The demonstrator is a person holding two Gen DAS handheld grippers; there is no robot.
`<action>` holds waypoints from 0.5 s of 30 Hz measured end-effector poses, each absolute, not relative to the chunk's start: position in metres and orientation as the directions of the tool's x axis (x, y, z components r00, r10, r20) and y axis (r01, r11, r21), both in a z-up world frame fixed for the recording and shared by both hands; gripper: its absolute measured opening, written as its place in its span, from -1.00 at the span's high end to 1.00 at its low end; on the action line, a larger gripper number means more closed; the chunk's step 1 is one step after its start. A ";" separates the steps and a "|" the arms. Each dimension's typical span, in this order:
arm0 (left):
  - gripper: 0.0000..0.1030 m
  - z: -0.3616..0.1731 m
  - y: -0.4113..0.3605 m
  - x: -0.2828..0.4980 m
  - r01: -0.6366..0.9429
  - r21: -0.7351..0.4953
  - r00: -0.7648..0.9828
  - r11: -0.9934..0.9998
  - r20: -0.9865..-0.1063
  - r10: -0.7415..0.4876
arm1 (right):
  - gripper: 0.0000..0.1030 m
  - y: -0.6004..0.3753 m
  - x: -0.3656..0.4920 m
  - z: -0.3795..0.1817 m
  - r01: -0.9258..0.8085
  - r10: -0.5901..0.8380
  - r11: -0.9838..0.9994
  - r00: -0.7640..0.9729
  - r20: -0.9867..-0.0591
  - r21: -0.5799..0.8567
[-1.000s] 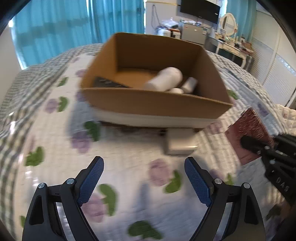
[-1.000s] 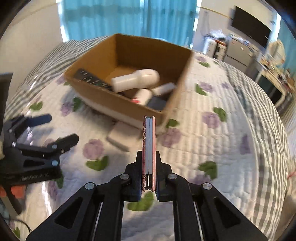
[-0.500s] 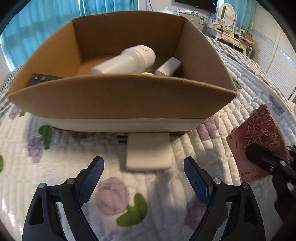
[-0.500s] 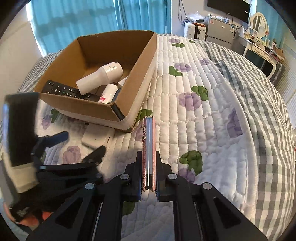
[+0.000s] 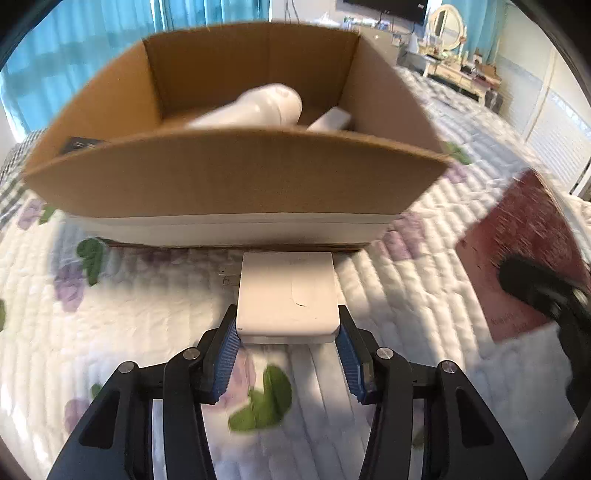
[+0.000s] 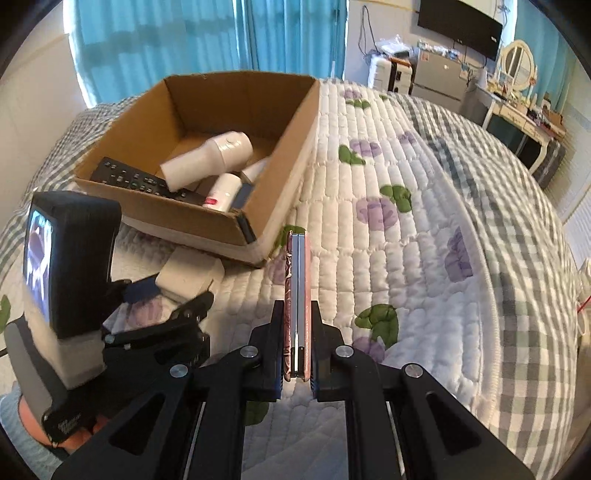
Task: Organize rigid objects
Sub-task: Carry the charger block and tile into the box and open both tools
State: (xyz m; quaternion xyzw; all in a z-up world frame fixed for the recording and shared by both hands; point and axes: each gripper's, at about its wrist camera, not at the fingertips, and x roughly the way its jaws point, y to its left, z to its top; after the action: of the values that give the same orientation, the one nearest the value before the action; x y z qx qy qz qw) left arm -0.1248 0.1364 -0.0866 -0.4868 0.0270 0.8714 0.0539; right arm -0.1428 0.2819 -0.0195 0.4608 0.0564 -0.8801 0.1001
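Note:
A white power adapter (image 5: 288, 295) lies on the quilt right in front of the cardboard box (image 5: 236, 184). My left gripper (image 5: 286, 334) is shut on its near end, blue pads against both sides. The adapter also shows in the right wrist view (image 6: 190, 273). My right gripper (image 6: 295, 332) is shut on a thin dark red notebook (image 6: 295, 291), held on edge above the quilt, right of the box (image 6: 295, 122). The notebook shows in the left wrist view (image 5: 517, 251). The box holds a white hair dryer (image 6: 210, 158), a black remote (image 6: 136, 179) and small white bottles (image 6: 221, 192).
The bed's quilt (image 6: 406, 229) with purple flowers and green leaves spreads to the right. Blue curtains (image 6: 207, 37) hang behind the box. A dresser with a mirror (image 6: 517, 74) and a TV (image 6: 458, 22) stand at the far right.
My left gripper moved forward to the adapter and closed on it. My right gripper stayed shut on the notebook and shifted a little.

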 end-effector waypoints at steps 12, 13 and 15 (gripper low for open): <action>0.02 0.018 0.103 -0.068 -0.119 0.032 -0.674 -0.992 -0.736 0.058 | 0.81 0.257 -0.100 0.046 0.274 -0.140 -0.960 -0.656 -0.742 -0.060; 0.02 0.024 0.097 -0.065 -0.117 0.034 -0.686 -0.993 -0.726 0.056 | 0.81 0.255 -0.096 0.053 0.276 -0.146 -0.959 -0.664 -0.734 -0.059; 0.02 0.041 0.089 -0.058 -0.110 0.032 -0.710 -0.993 -0.702 0.056 | 0.81 0.251 -0.091 0.069 0.282 -0.158 -0.958 -0.680 -0.716 -0.057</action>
State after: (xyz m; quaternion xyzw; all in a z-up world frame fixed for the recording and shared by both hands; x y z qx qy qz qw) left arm -0.0579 0.0893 0.0412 -0.3782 0.0356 0.9239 0.0449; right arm -0.0906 0.2513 0.0686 0.3814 0.0817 -0.9128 0.1205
